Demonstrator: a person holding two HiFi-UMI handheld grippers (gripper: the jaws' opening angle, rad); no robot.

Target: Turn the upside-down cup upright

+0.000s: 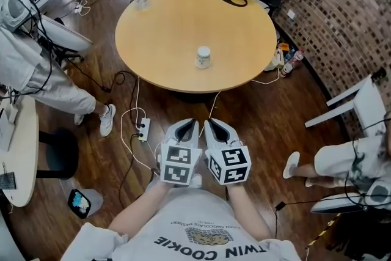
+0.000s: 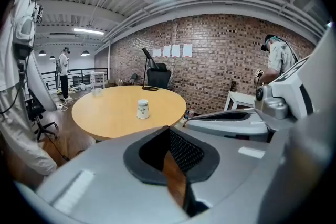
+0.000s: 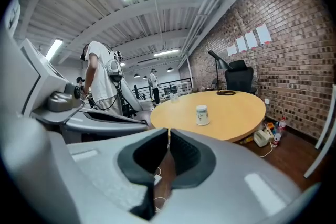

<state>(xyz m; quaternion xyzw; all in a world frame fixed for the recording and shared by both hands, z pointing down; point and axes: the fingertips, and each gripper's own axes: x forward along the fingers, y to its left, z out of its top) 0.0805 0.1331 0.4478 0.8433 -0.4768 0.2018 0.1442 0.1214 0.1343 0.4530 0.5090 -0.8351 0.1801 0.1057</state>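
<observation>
Cup (image 1: 203, 57) inverted on table (image 1: 165, 15); left tool (image 1: 193, 123), right tool (image 1: 210, 123) side-by-side, well short, closed empty.

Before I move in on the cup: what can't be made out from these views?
- Cup: its print is too small to read in any view. Its inside is hidden, since it stands mouth down.
- Clear container at the table's far edge: too small and blurred in every view to tell what it is.
- Table: its base is hidden under the top in the head view.
</observation>
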